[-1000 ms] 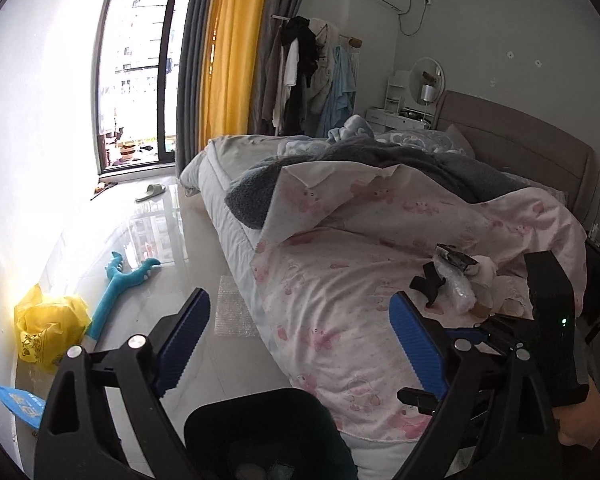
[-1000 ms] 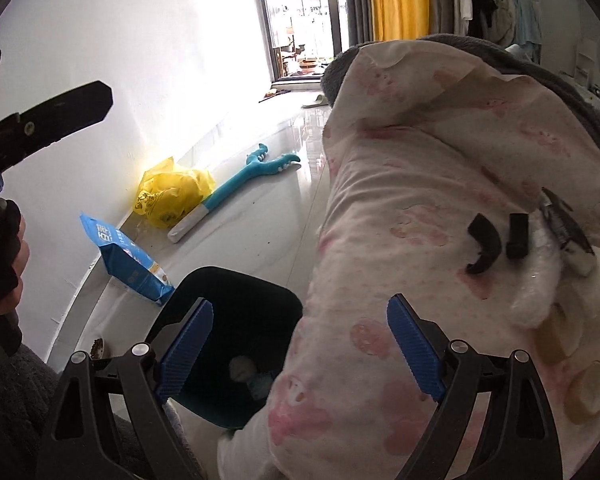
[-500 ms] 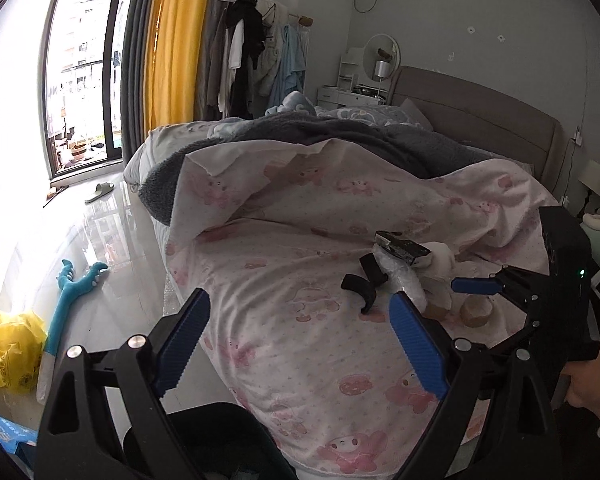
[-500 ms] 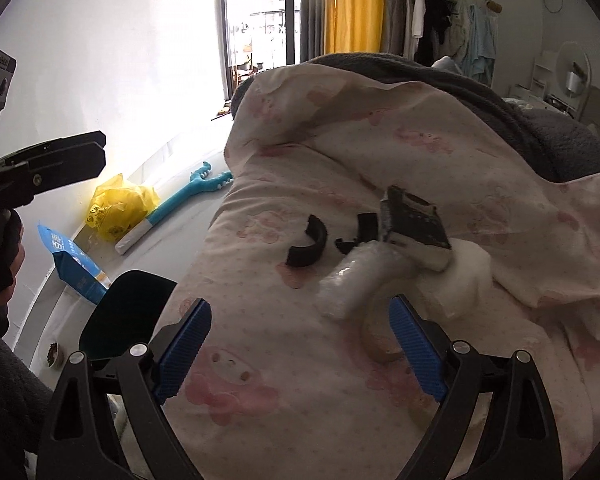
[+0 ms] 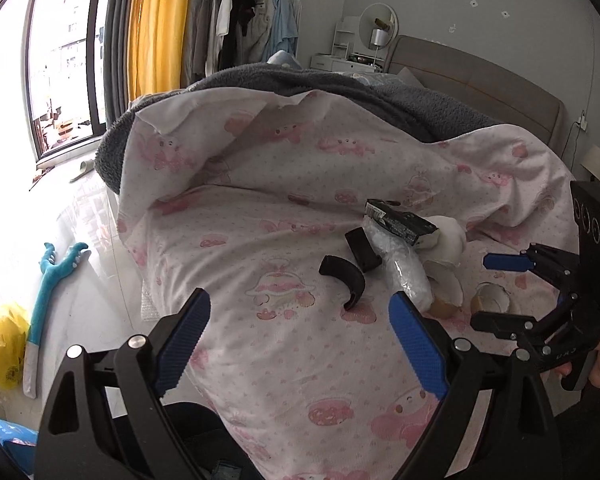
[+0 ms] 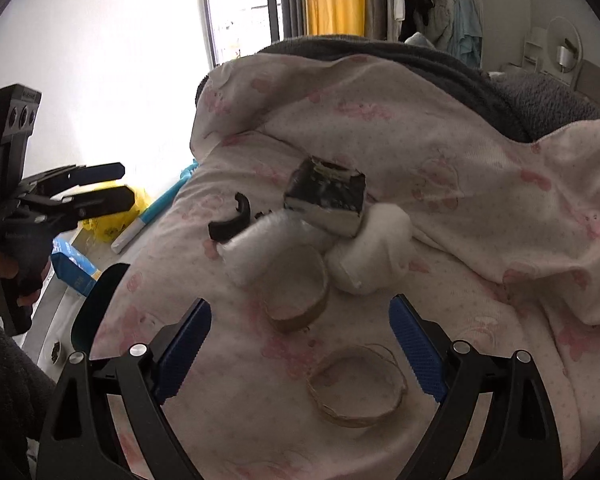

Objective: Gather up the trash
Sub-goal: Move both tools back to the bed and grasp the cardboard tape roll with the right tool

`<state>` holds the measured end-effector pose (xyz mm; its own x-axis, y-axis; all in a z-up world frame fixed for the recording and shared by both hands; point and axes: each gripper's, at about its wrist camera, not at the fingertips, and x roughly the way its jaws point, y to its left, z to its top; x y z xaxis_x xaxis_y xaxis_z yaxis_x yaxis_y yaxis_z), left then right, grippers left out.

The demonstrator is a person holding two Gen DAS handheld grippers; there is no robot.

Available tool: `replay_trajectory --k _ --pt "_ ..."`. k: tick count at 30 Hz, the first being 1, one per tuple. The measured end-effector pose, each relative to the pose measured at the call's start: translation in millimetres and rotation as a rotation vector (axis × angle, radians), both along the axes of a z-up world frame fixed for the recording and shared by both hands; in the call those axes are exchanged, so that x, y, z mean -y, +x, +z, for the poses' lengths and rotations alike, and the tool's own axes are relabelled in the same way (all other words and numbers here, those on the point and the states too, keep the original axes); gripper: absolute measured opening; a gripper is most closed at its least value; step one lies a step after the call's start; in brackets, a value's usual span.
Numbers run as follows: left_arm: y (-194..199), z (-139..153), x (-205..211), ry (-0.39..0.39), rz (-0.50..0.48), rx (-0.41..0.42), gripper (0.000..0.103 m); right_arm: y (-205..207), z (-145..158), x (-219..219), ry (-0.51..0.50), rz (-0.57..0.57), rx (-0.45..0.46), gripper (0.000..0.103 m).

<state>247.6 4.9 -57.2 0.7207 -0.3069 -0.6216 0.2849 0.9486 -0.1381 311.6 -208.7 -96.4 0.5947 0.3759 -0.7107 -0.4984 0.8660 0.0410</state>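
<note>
A heap of trash lies on the quilt (image 6: pixel 480 184) that covers the bed. In the right wrist view a box (image 6: pixel 326 202) sits on top of a wrapped roll (image 6: pixel 260 246) and a wad of paper (image 6: pixel 374 252), the wad to the roll's right. Two curved clips (image 5: pixel 346 274) lie left of the roll. Nearer the camera lie two tape rings (image 6: pixel 296 296), one before the other. A bin (image 6: pixel 96 308) stands on the floor left of the bed.

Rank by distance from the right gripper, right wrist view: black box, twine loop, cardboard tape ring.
From the right gripper:
1. Twine loop, just ahead, slightly right.
2. Cardboard tape ring, ahead, centre, under the plastic roll.
3. Black box, farthest, atop the pile.
</note>
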Motion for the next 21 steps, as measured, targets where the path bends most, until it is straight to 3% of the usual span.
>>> replay_trajectory --k 10,12,21 --pt "18 -16 18 -0.005 0.006 -0.050 0.091 2 -19 19 -0.031 0.018 -0.061 0.091" --pt "20 -18 23 -0.001 0.002 -0.054 0.091 0 -21 21 -0.029 0.026 -0.069 0.078" --pt "30 -34 39 0.016 -0.013 -0.081 0.082 -4 -27 30 -0.030 0.028 -0.079 0.058"
